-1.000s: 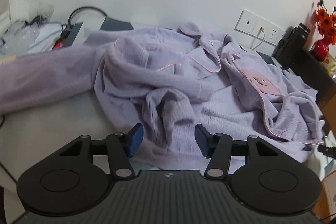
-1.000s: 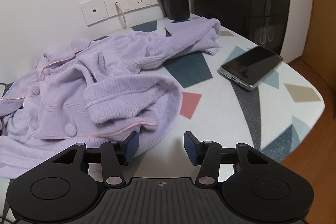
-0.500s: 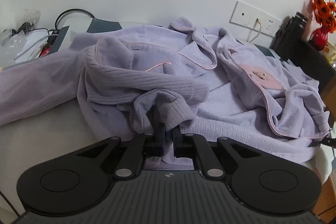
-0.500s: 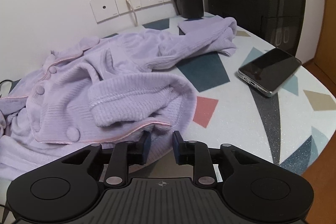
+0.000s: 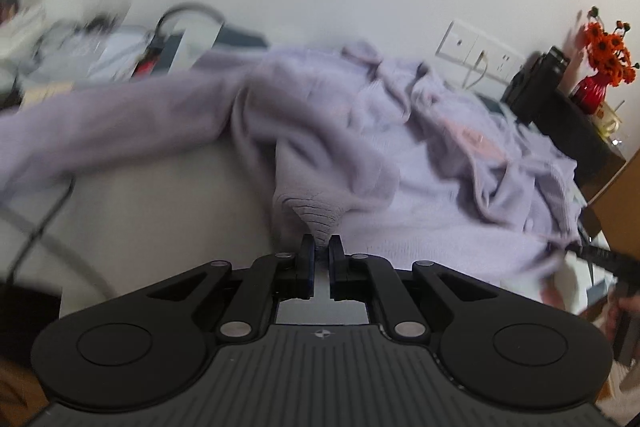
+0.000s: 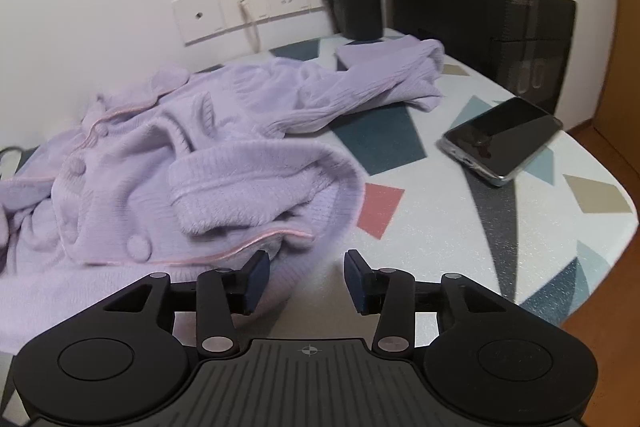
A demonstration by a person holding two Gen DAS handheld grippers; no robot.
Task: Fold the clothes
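Left wrist view: left gripper (image 5: 321, 247) jaws pinching a ribbed fold of lilac cardigan (image 5: 360, 147); right gripper (image 6: 307, 267) jaws spread, cardigan hem at its left jaw.

No readable text, label or number anywhere.

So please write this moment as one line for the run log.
left gripper: jaws shut on purple cardigan hem | right gripper: jaws open, at cardigan edge | phone: on table
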